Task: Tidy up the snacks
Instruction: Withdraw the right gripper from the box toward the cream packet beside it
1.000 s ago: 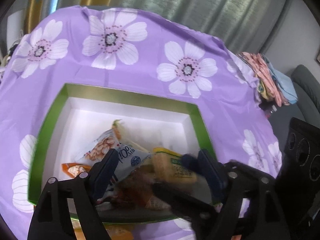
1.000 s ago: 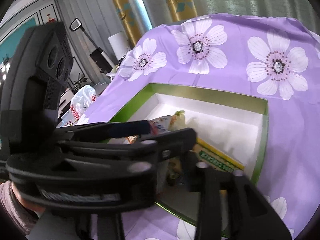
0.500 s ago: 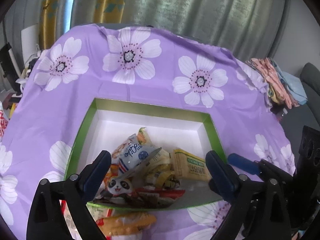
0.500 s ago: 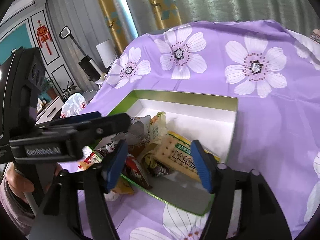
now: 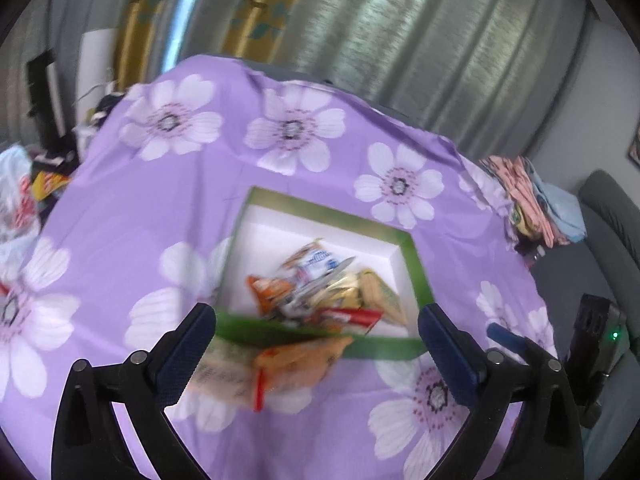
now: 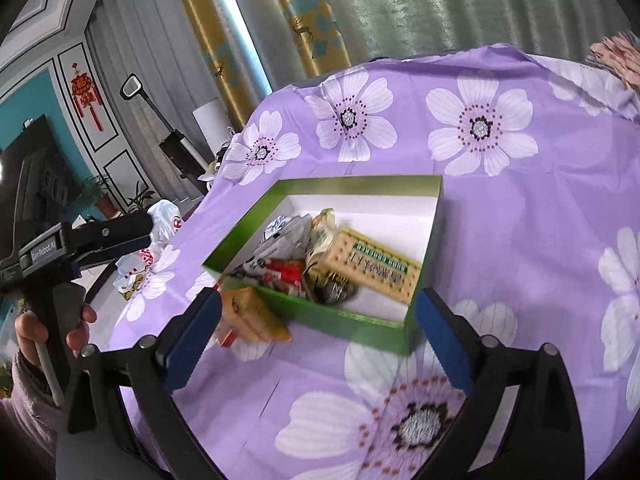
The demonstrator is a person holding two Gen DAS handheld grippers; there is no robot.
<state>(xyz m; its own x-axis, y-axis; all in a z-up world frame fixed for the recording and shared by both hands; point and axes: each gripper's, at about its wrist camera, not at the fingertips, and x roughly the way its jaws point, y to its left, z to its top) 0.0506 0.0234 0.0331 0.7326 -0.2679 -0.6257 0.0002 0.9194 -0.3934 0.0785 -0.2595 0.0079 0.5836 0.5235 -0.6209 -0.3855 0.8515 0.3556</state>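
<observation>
Snacks [image 6: 332, 256] fill the green box [image 6: 352, 316]; one orange packet [image 6: 250, 314] lies outside, just beside its near wall. We hold both the left gripper [image 5: 316, 340] and the right gripper [image 6: 318, 328] spread wide, empty, ready for it.

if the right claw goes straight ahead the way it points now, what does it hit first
Probably the near wall of the green box, which sits dead ahead between the open fingers of the right claw. The orange snack packet lies just inside its left finger; depth is uncertain.
</observation>
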